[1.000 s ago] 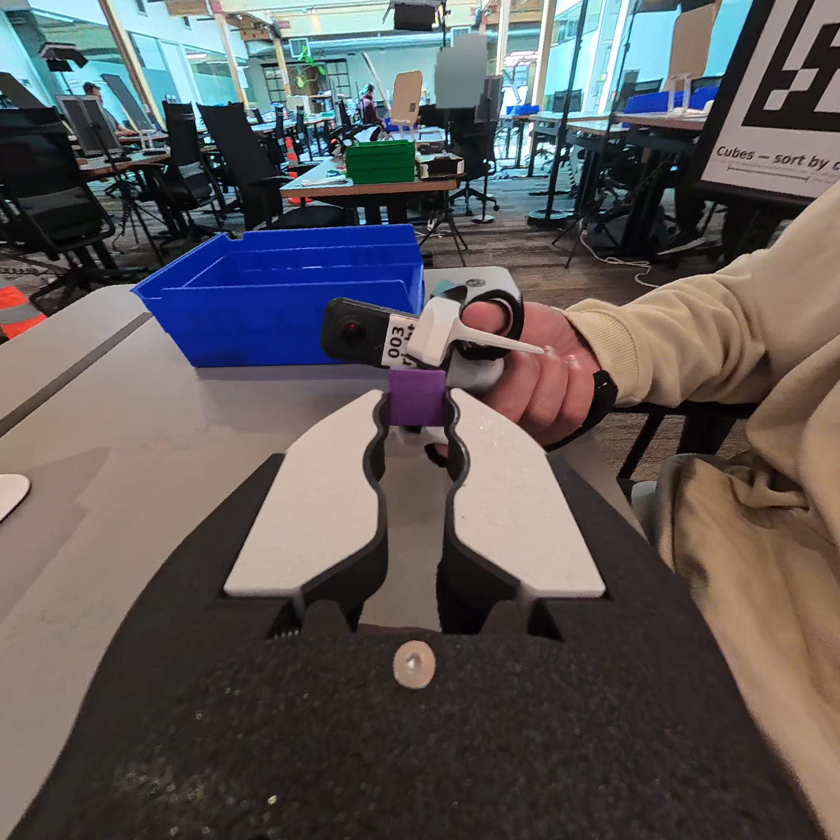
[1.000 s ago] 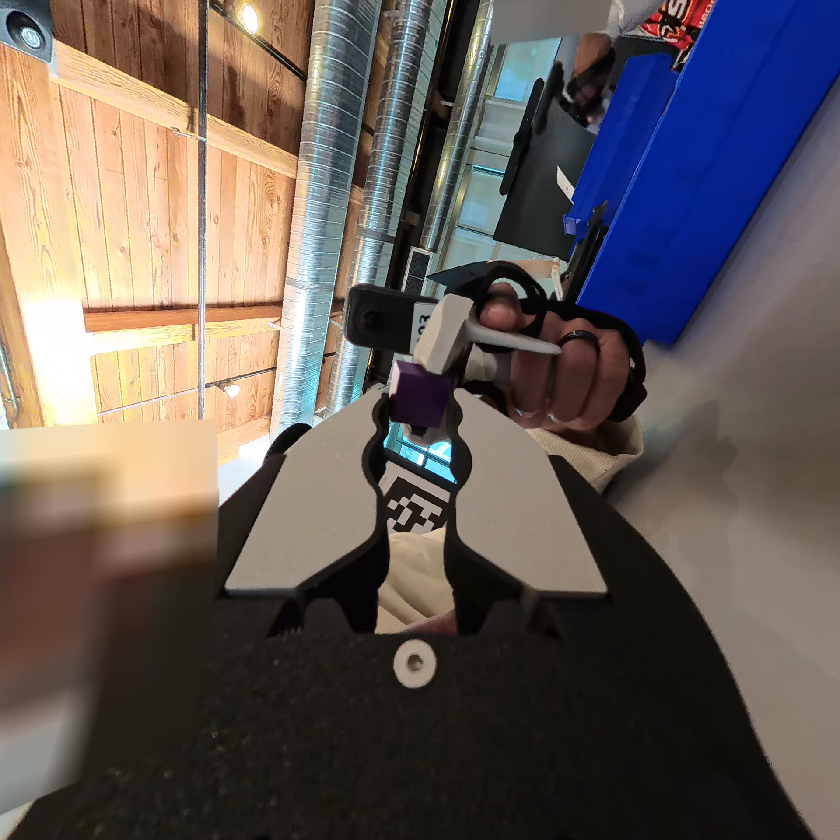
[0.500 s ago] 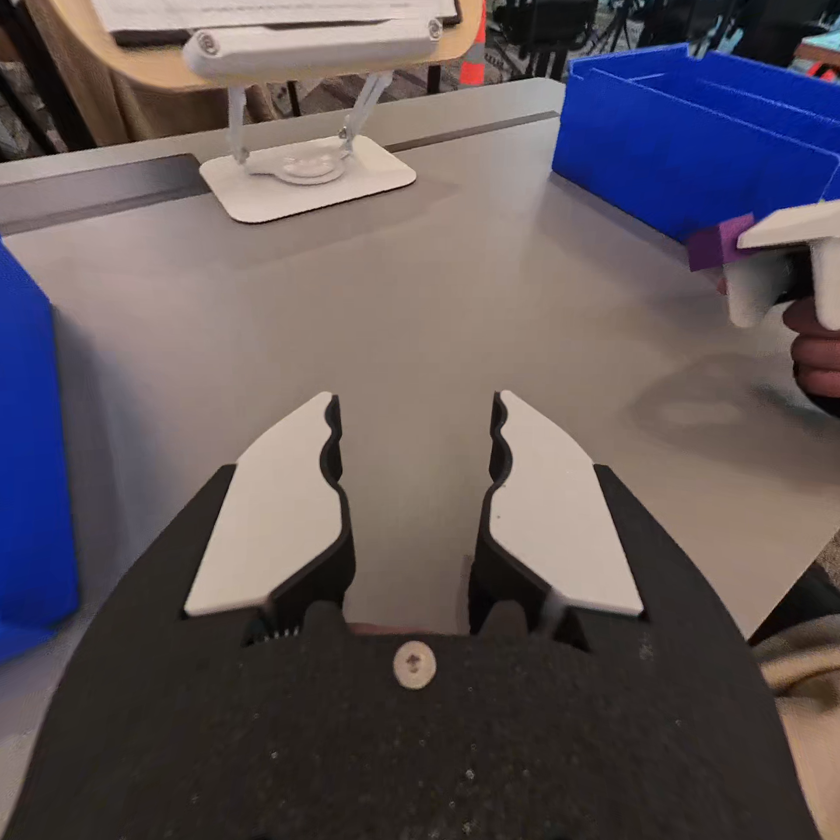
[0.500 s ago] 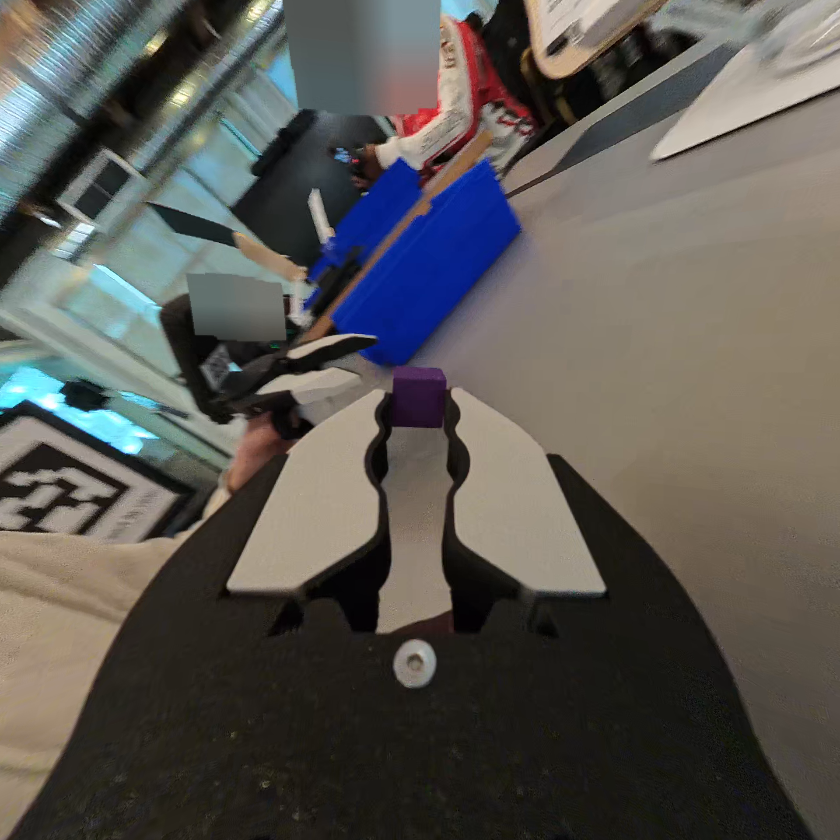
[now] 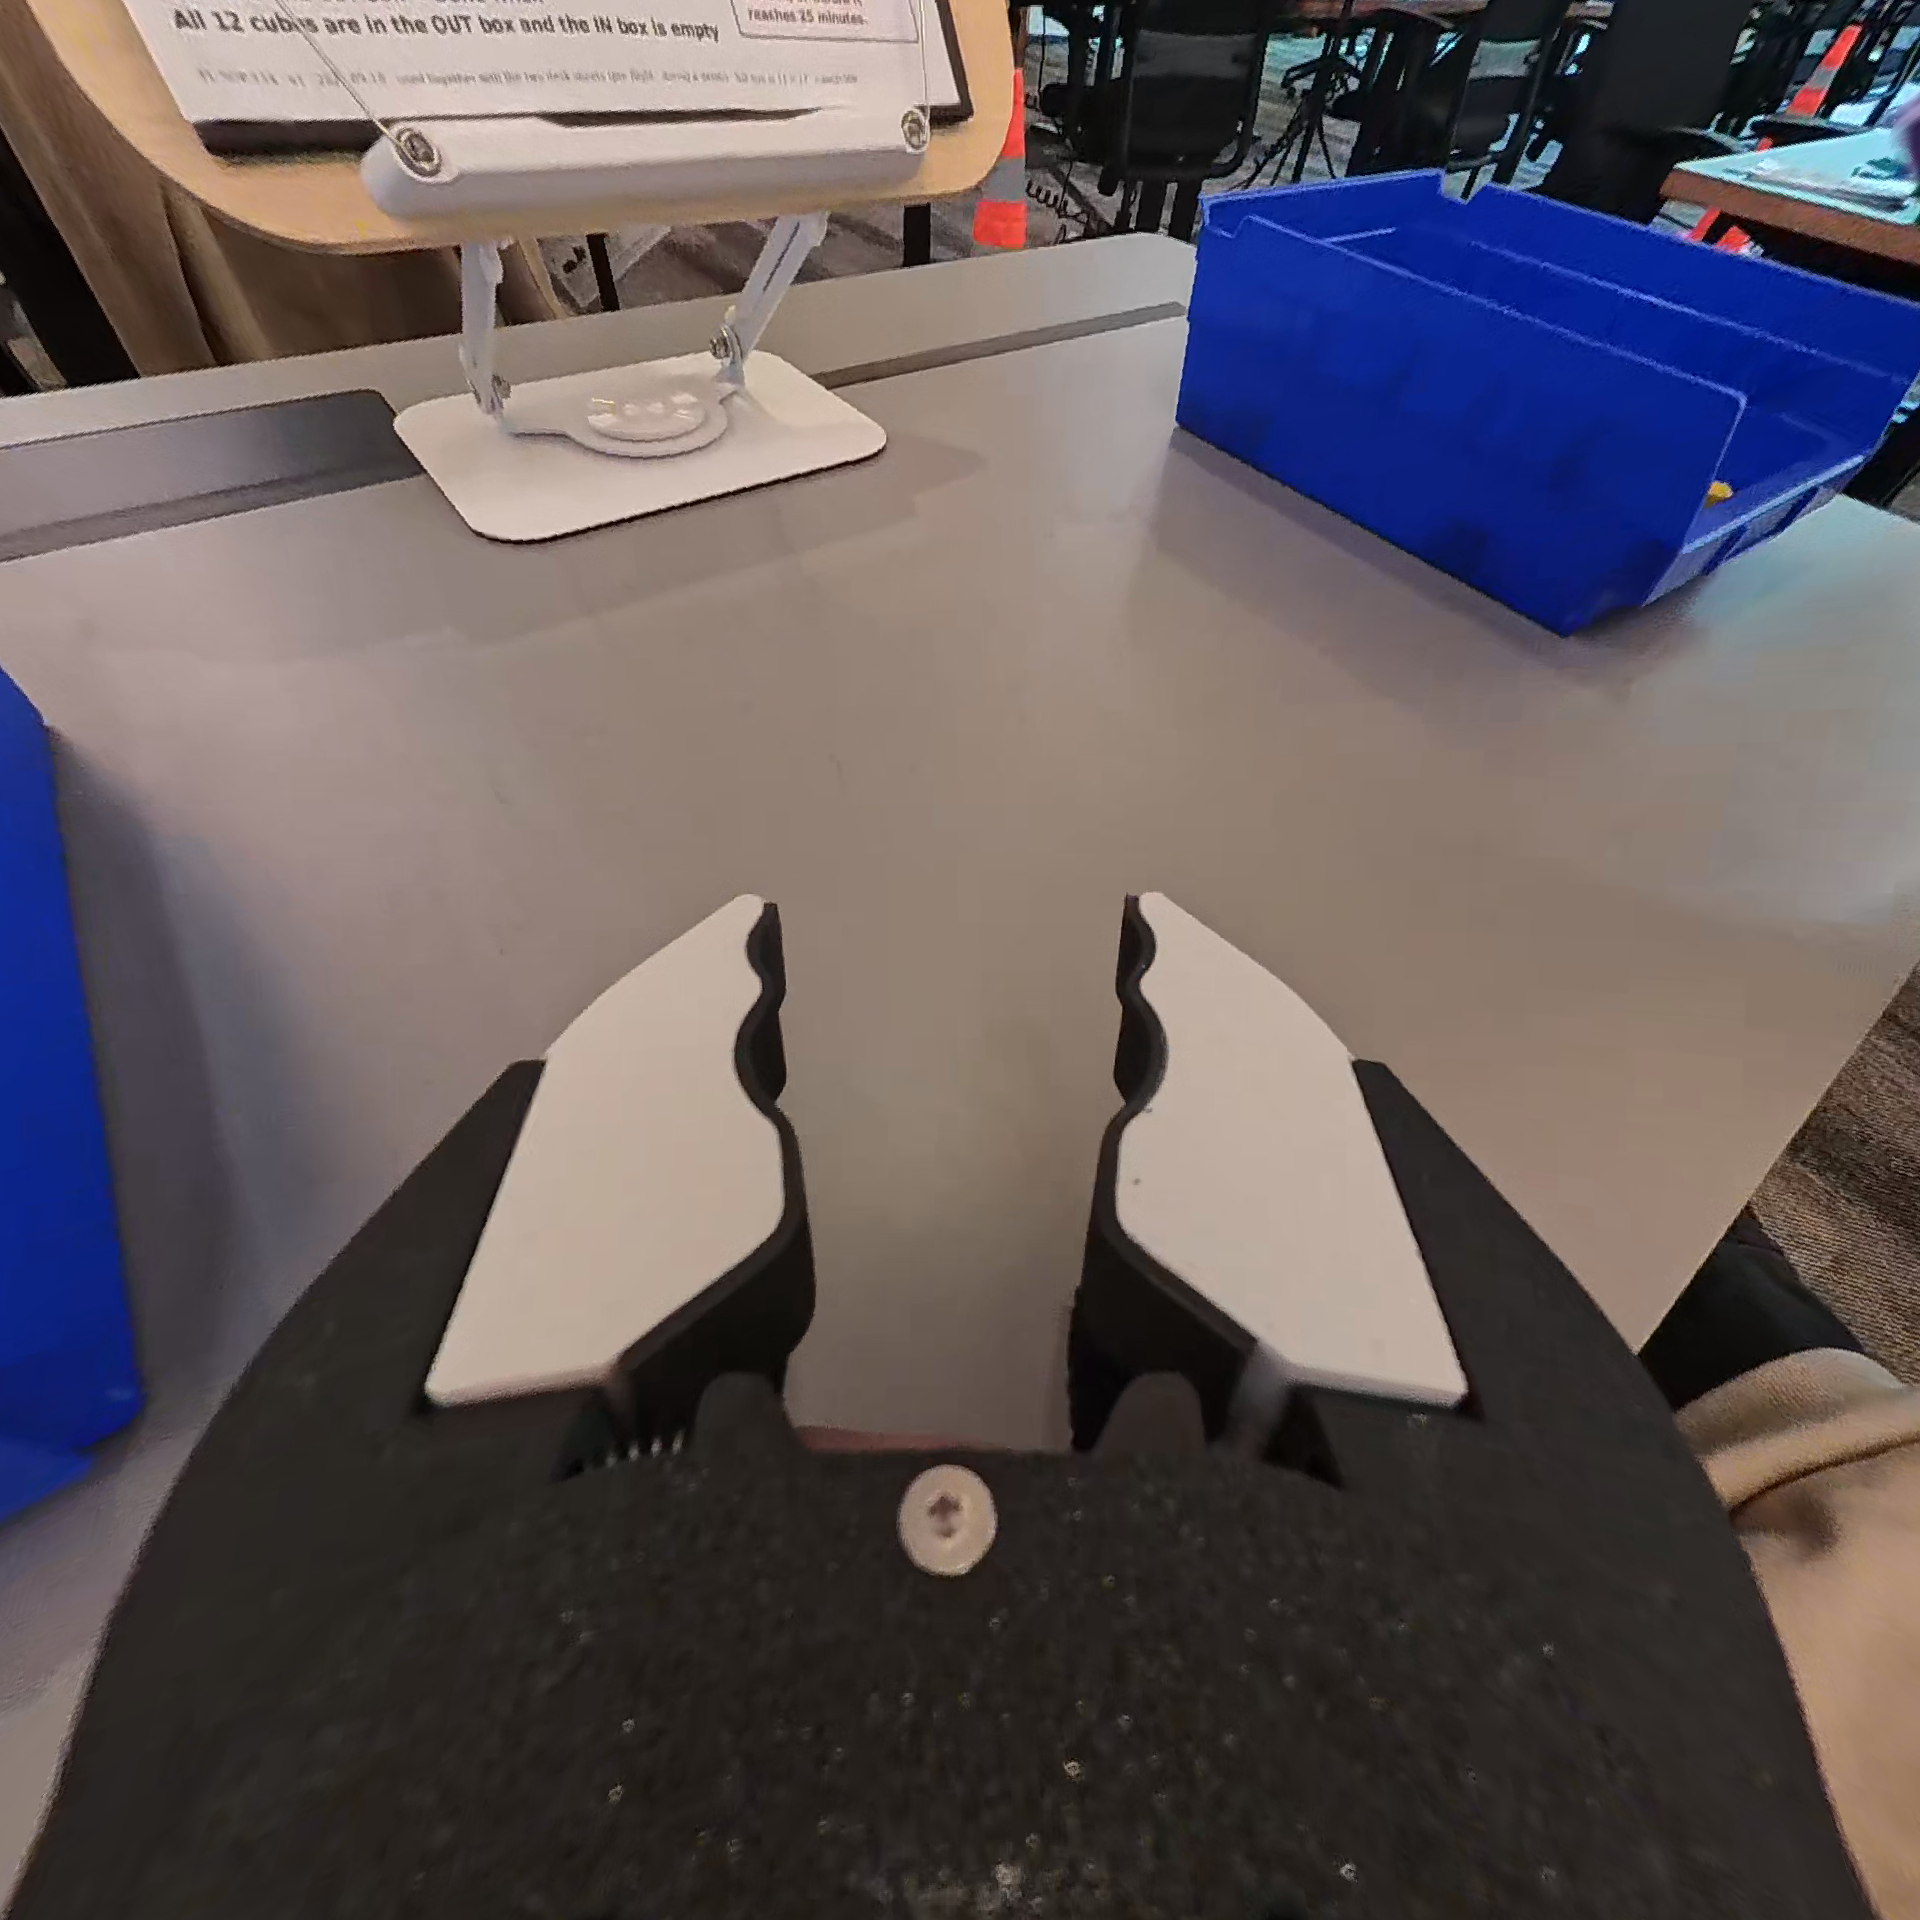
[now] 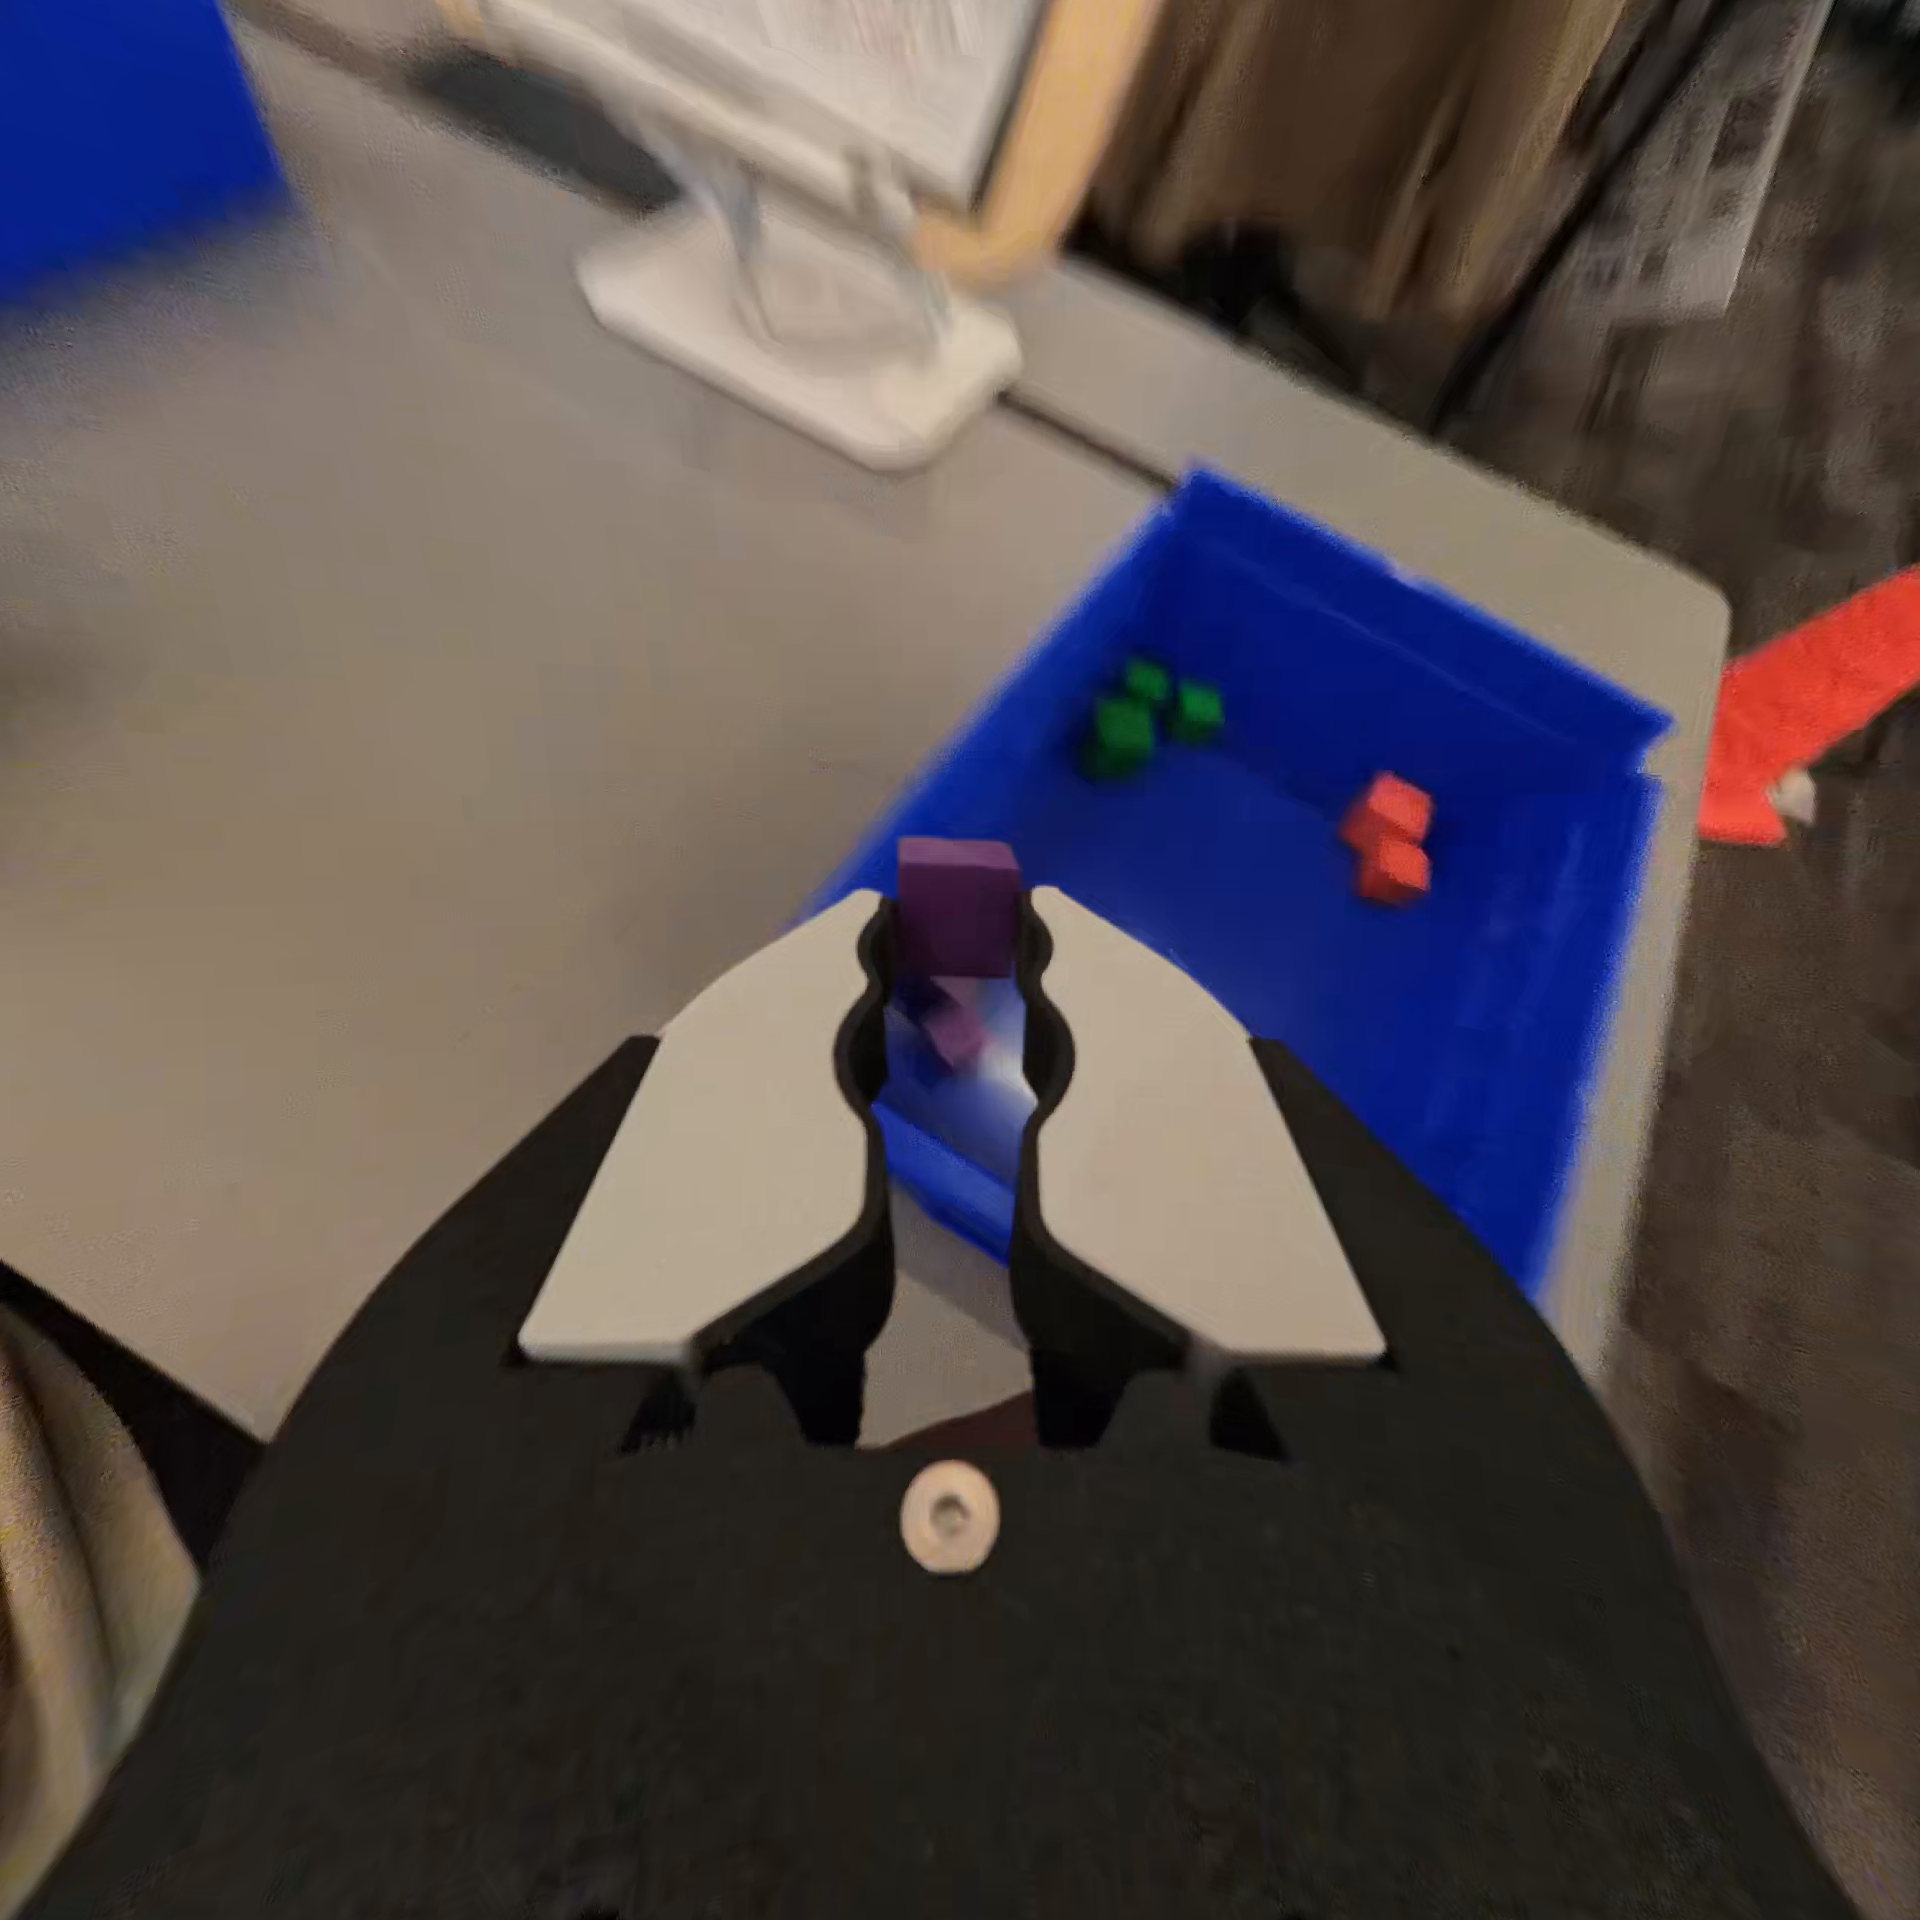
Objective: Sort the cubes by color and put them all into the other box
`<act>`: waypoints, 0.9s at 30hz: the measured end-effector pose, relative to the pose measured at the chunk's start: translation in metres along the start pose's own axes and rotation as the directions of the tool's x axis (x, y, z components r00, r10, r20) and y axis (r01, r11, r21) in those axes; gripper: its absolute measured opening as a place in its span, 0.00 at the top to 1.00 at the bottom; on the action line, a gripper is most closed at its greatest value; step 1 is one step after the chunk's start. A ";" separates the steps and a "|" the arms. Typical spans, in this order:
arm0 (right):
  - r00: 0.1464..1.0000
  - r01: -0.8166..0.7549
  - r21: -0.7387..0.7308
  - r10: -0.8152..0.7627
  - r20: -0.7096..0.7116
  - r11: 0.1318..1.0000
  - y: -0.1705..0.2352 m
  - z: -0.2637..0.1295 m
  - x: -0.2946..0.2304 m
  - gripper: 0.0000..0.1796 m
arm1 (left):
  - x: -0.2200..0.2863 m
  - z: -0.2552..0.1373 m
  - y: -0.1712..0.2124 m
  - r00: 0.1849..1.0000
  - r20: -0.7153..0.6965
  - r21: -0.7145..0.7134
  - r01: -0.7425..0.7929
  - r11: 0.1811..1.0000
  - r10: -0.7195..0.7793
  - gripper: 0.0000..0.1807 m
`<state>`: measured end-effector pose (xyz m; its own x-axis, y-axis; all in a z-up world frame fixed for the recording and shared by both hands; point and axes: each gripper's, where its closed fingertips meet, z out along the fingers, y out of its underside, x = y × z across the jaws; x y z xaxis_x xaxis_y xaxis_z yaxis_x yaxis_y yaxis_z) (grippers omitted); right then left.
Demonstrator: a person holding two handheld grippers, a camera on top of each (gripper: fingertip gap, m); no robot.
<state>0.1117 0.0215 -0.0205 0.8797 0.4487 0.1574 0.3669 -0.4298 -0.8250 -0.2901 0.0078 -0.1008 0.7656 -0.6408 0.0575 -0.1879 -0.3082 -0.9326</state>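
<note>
My bench [image 5: 1039, 748] is a plain grey top with a dark strip running across its far side. A white stand base [image 5: 639, 442] sits on it at the back. A blue box [image 5: 1455, 416] rests on it at my far right, near the corner, and another blue box [image 5: 52, 1091] stands on it at my left edge.
</note>
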 end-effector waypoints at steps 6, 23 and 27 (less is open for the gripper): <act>0.952 0.216 -0.409 -0.097 0.292 0.887 0.070 0.077 0.043 0.88 | 0.007 0.013 0.001 0.999 -0.032 -0.030 0.016 0.999 -0.017 0.66; 0.814 0.452 -0.513 -0.103 0.571 0.730 0.119 0.118 0.005 0.88 | 0.018 0.037 0.015 0.997 -0.072 -0.106 0.018 0.994 -0.025 0.66; 0.848 0.409 -0.518 -0.104 0.519 0.751 0.112 0.109 0.015 0.79 | 0.018 0.035 0.014 0.997 -0.078 -0.102 0.014 0.995 -0.022 0.66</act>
<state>0.1332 0.0655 -0.1693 0.5511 0.8322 -0.0619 0.7923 -0.5451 -0.2742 -0.2570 0.0163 -0.1257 0.7195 -0.6864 0.1058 -0.2384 -0.3872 -0.8906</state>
